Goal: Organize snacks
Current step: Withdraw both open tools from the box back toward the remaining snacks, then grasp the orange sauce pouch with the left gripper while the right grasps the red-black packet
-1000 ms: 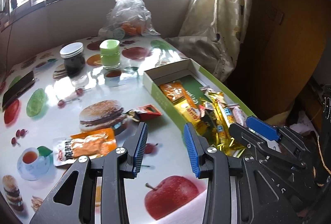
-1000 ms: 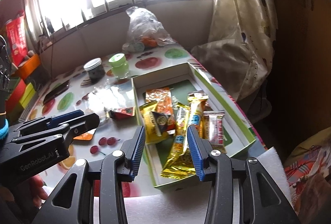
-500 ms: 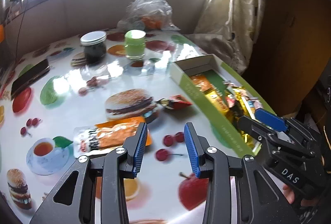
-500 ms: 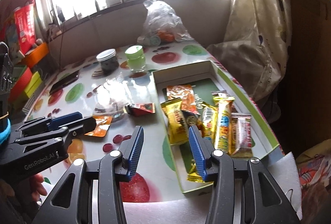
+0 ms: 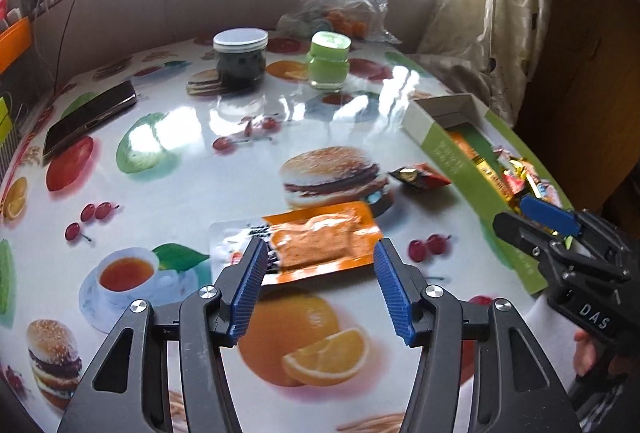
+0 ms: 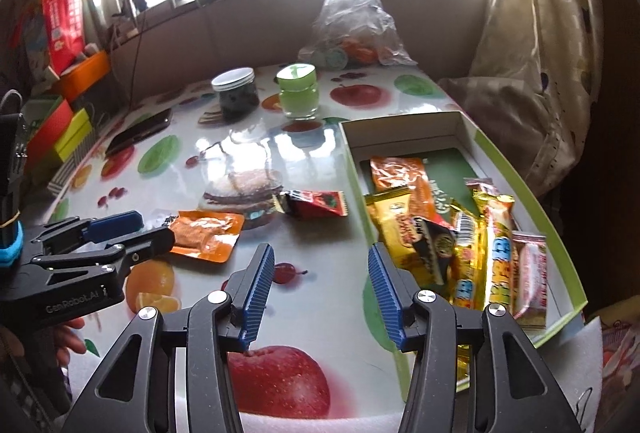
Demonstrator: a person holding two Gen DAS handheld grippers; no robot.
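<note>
An orange snack packet [image 5: 316, 243] lies flat on the printed tablecloth; it also shows in the right wrist view [image 6: 206, 235]. My left gripper [image 5: 318, 287] is open, its fingers on either side of the packet's near edge, just above it. A small red snack packet [image 5: 418, 176] lies beside the green-and-white box [image 5: 452, 157], also in the right wrist view [image 6: 316, 203]. The box [image 6: 404, 127] holds several snack packets [image 6: 452, 229]. My right gripper [image 6: 320, 291] is open and empty above the table, left of the box.
A dark jar [image 5: 240, 59], a green jar [image 5: 329, 61] and a plastic bag [image 5: 344, 3] stand at the back. A phone [image 5: 90, 117] lies at the left. Coloured boxes [image 6: 60, 129] sit off the table's left. A curtain [image 6: 536, 45] hangs on the right.
My left gripper has swung left from the box and come down over the orange packet, jaws opened wider. My right gripper has drawn back left of the box, also opening wider.
</note>
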